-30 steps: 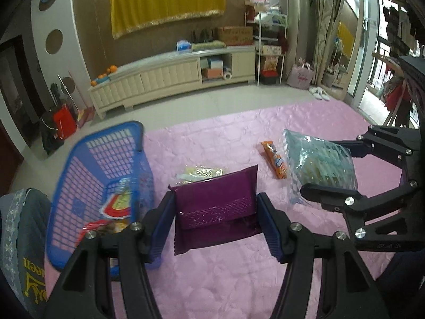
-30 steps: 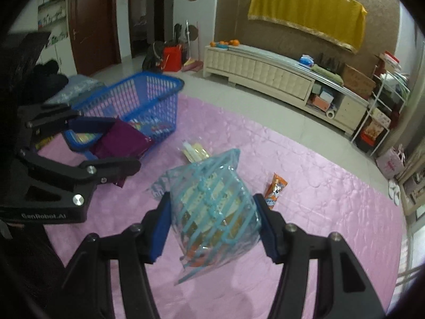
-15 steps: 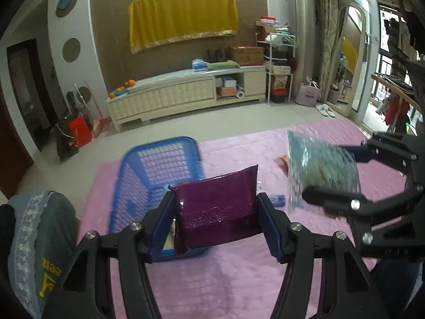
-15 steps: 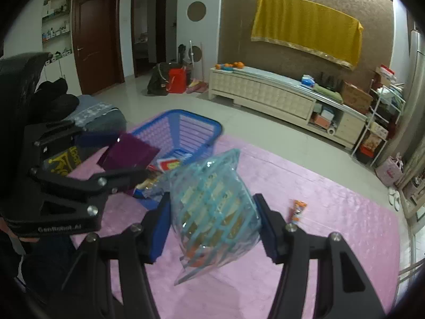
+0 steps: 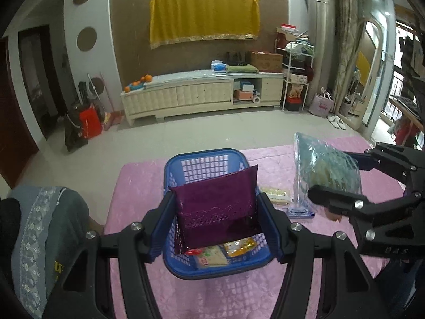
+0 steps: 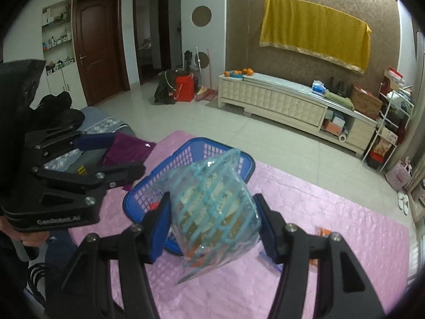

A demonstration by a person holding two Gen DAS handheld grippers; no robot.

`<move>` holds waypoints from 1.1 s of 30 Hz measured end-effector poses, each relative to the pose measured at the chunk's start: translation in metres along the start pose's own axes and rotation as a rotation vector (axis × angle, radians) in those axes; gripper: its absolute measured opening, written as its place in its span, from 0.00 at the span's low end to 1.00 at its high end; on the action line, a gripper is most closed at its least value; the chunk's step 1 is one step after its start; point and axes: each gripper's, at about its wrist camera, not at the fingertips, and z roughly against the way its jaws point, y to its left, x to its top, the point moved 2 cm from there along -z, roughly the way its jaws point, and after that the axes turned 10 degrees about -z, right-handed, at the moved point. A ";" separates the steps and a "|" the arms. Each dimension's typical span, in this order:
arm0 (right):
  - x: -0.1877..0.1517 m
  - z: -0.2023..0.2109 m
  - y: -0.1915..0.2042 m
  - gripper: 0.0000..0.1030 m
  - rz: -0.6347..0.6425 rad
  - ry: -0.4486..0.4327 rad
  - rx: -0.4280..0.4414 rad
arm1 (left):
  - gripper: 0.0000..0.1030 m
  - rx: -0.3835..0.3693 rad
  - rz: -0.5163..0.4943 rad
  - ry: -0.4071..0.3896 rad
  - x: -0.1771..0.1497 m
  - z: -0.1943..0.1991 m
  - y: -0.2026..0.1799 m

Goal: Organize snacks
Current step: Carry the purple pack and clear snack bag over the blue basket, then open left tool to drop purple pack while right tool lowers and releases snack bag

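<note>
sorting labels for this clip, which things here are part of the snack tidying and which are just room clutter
Job: purple packet in left gripper; clear blue-striped bag in right gripper; blue basket; yellow snack pack on pink mat.

Clutter: yellow cloth; oranges; slippers.

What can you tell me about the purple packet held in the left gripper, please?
The purple packet is a flat, rectangular pouch of shiny, metallic-looking foil with a finely textured seal band across it. It stands roughly upright, slightly tilted, pinched at both side edges by the left gripper, whose blue pads press against it. It hangs in the air above the blue basket, which already holds other snack packs. In the right wrist view only its edge shows.
</note>
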 end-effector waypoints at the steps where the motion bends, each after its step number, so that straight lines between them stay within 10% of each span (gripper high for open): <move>1: 0.005 -0.005 0.000 0.62 -0.009 0.001 -0.001 | 0.57 -0.002 0.009 0.006 0.000 -0.004 0.005; 28: -0.007 -0.129 -0.021 0.62 -0.095 0.179 0.001 | 0.58 -0.054 0.063 0.241 -0.027 -0.144 0.042; 33: -0.009 -0.129 -0.023 0.62 -0.094 0.188 0.005 | 0.77 -0.009 0.048 0.256 -0.021 -0.145 0.043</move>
